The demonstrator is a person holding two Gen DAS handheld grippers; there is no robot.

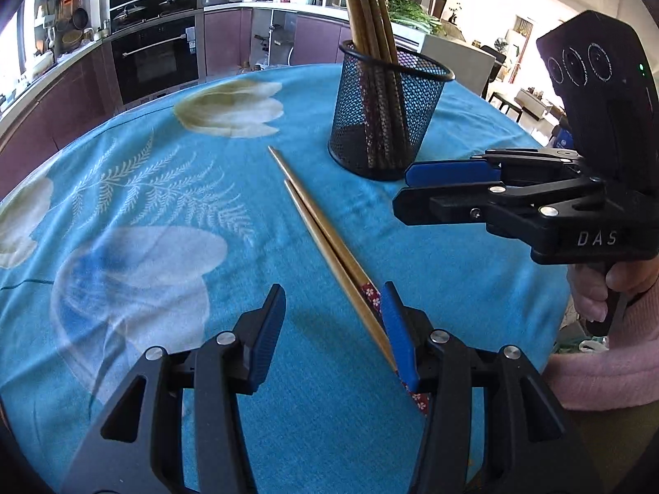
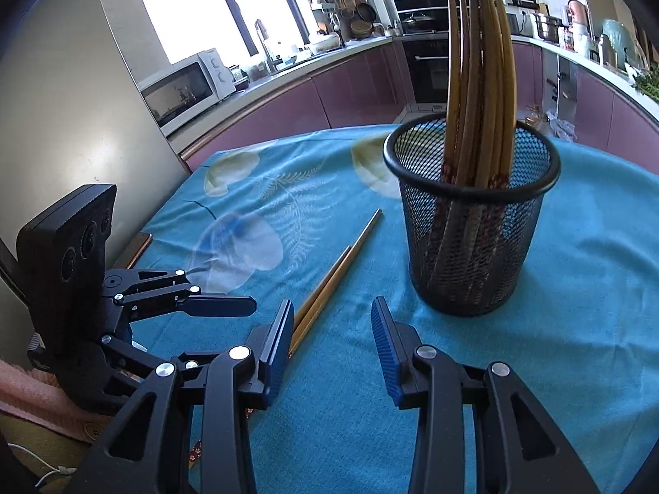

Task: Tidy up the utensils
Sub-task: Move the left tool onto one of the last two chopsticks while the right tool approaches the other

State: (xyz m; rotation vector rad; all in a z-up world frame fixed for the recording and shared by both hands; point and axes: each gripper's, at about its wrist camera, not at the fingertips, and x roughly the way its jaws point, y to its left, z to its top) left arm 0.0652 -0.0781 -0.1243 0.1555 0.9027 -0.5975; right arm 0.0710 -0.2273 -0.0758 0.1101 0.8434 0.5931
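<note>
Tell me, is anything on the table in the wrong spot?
Yes. Two chopsticks lie flat on the blue tablecloth, beside the black mesh cup where the other chopsticks stand upright. Nothing looks spilled or broken.

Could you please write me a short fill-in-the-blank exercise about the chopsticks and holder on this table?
1. The black mesh holder stands ____ on the blue tablecloth.
2. ____ loose chopsticks lie on the cloth.
3. Both the left gripper and the right gripper have their jaws ____.

Missing words: upright; two; open
</note>
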